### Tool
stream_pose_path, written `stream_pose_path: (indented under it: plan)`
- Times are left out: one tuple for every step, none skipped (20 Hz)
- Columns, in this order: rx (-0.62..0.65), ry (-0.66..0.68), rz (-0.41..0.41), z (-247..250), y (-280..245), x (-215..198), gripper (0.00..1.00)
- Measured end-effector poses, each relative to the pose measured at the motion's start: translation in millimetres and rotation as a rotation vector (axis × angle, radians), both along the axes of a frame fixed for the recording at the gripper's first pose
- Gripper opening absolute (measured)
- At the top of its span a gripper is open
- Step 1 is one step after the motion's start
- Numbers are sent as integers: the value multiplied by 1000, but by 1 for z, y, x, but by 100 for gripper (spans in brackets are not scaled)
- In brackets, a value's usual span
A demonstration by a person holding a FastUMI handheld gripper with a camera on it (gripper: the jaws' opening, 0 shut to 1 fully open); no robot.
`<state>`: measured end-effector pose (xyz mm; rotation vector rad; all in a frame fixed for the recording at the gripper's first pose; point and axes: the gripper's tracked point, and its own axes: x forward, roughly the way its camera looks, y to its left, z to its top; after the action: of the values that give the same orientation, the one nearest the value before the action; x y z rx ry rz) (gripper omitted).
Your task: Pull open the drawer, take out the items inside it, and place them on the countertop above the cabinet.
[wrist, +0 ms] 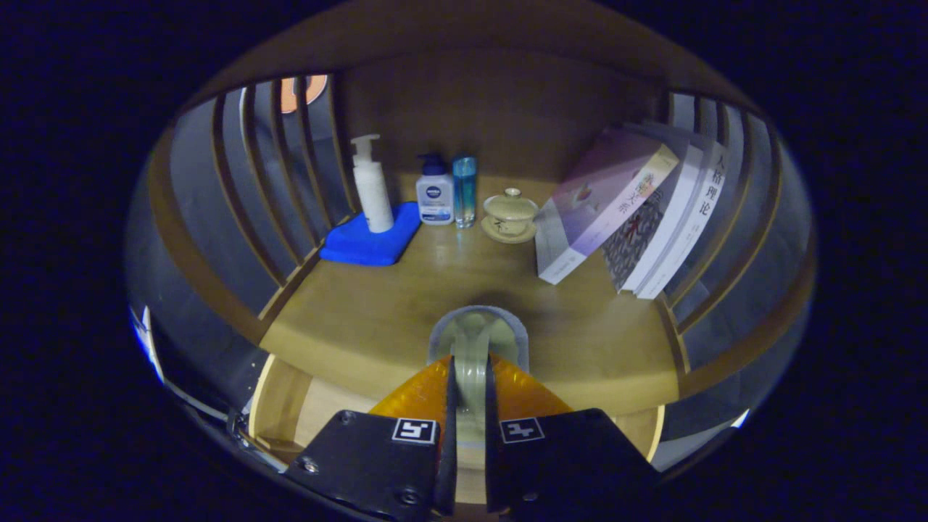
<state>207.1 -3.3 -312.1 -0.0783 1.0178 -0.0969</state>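
My gripper (470,366) is shut on a pale green, rounded item with a grey rim (475,330); both fingers press its narrow lower part. I hold it just over the front edge of the wooden countertop (377,312). Under and behind the fingers the drawer (290,406) stands pulled open, with its light wooden inside showing to either side of the gripper. What else lies in the drawer is hidden by the gripper body.
At the back of the countertop stand a white pump bottle (372,187) on a blue cloth (370,239), a small blue-capped bottle (434,192), a blue cylinder (465,190) and a lidded teacup on a saucer (510,214). Books (631,210) lean at the right. Slatted sides (254,188) flank the shelf.
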Motion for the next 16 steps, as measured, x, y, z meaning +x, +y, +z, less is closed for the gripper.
stream_pose_path:
  plan:
    - [5,-2,-6,-3,-1,8,19]
    - [9,1,-11,-7,0,14,19]
    - [13,1,-13,-12,0,19,19]
    - [19,4,-13,-17,1,24,19]
    - [24,10,-17,-24,1,27,19]
    - [36,4,-20,-28,2,30,19]
    - [42,-10,-38,-33,-1,35,19]
    - [52,-18,-57,-35,-5,37,19]
    - [65,-26,-77,-38,-8,39,19]
    - [72,-34,-88,-39,-9,40,19]
    - [78,-43,-88,-42,-10,43,19]
    - [76,-56,-83,-42,-10,46,19]
    - [71,-68,-81,-43,-11,47,19]
    - [63,-82,-76,-43,-11,49,21]
    - [45,-96,-68,-44,-12,49,22]
    - [31,-104,-63,-44,-14,50,24]
